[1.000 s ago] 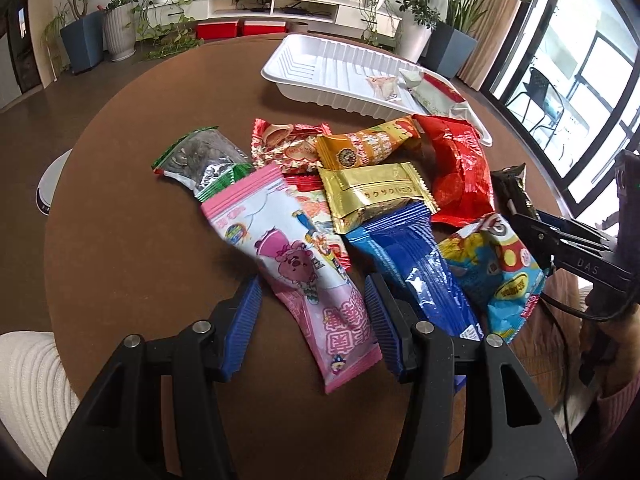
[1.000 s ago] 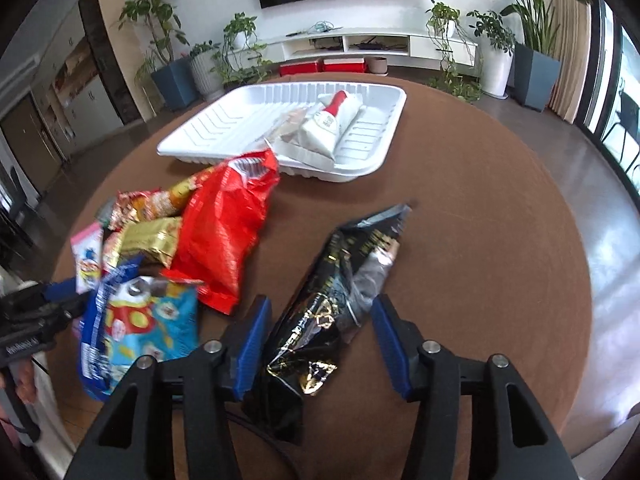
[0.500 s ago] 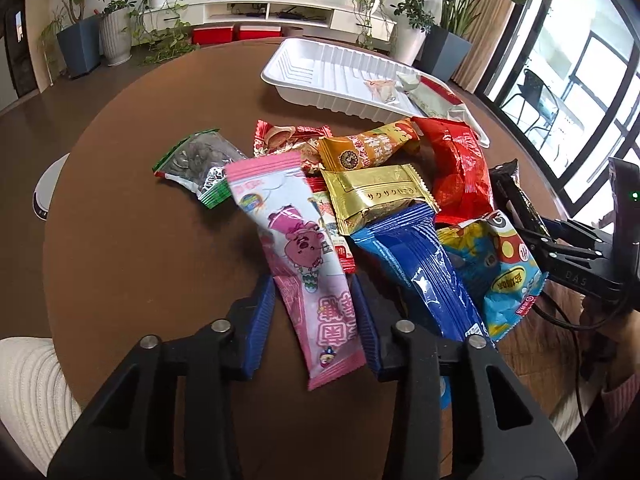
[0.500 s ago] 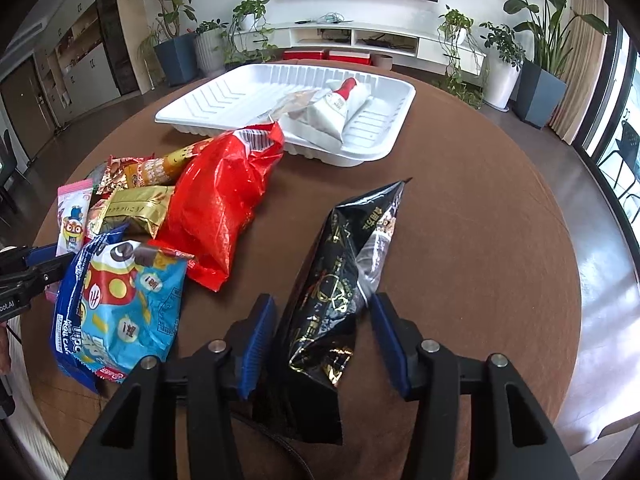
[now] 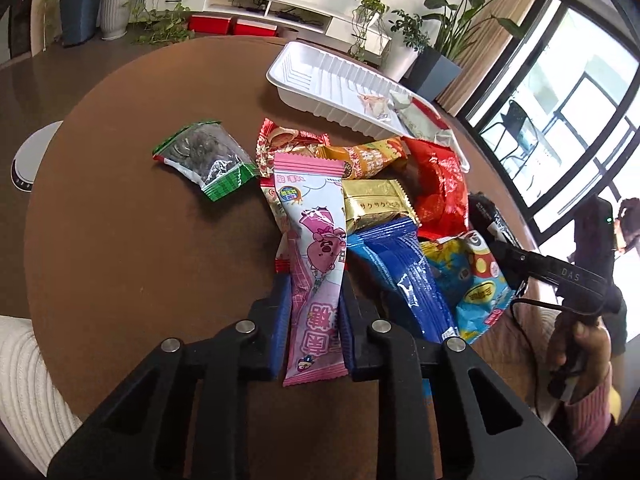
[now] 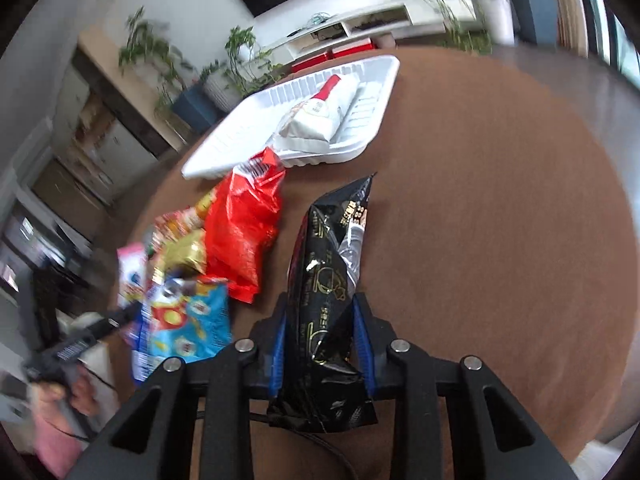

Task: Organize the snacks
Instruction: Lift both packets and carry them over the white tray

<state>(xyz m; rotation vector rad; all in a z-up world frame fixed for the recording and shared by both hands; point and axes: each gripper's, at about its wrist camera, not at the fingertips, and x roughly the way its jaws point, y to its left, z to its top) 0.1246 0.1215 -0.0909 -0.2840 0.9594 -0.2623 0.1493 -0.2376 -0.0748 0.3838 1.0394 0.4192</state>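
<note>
My left gripper [image 5: 314, 304] is shut on a long pink snack packet [image 5: 316, 248] and holds it lifted over the snack pile. My right gripper [image 6: 320, 320] is shut on a black snack bag [image 6: 328, 276], raised off the round brown table [image 6: 500, 240]. A white tray [image 5: 320, 76] at the far side holds a white and red packet [image 6: 320, 116]. The tray also shows in the right wrist view [image 6: 372, 92].
Loose snacks lie on the table: a green seed packet [image 5: 204, 156], a gold packet [image 5: 374, 202], a red bag [image 5: 438, 184], a blue packet [image 5: 404, 268], a blue-yellow bag [image 5: 472, 280], an orange packet [image 5: 366, 158]. Plants and a TV shelf stand behind.
Both grippers closed: the left on the pink packet, the right on the black bag. Both packets have lifted, and the right view has tilted and swung.
</note>
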